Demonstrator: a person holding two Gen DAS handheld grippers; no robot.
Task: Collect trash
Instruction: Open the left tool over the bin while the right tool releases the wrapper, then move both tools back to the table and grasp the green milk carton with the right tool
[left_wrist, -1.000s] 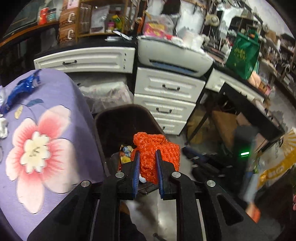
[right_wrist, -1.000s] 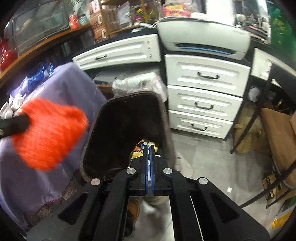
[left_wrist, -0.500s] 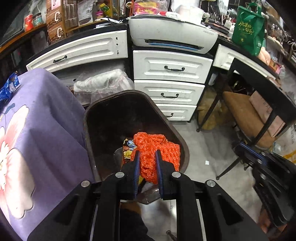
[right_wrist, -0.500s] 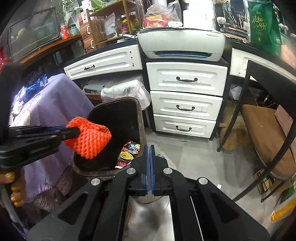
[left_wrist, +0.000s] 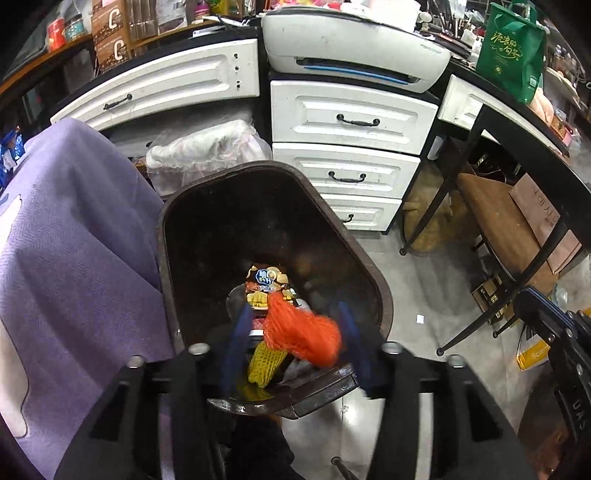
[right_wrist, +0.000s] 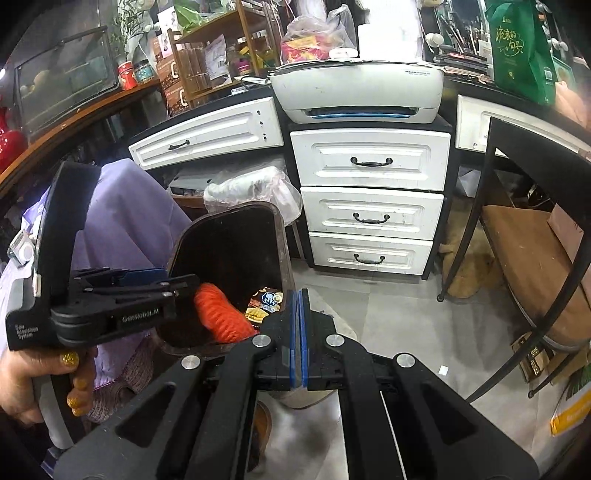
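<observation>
Grey floor tiles (right_wrist: 388, 325) carry a dark brown trash bin (left_wrist: 373, 280). Right gripper (right_wrist: 299, 339), nearest, has its blue pads pressed together on nothing. Left gripper (left_wrist: 291, 343), jaws opening, hangs over the bin's near rim; orange mesh netting (left_wrist: 303, 332) lies loose between them, above a yellow net (left_wrist: 266, 360) and snack wrappers (left_wrist: 267, 282). Beyond: purple cloth (left_wrist: 74, 236), white drawers (right_wrist: 369, 218), printer (right_wrist: 358, 92).

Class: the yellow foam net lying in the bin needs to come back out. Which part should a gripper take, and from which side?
Grip the yellow foam net across its narrow width at the upper end, coming straight down through the bin mouth. It is a long soft tube against the near wall; walls block side approaches.
</observation>
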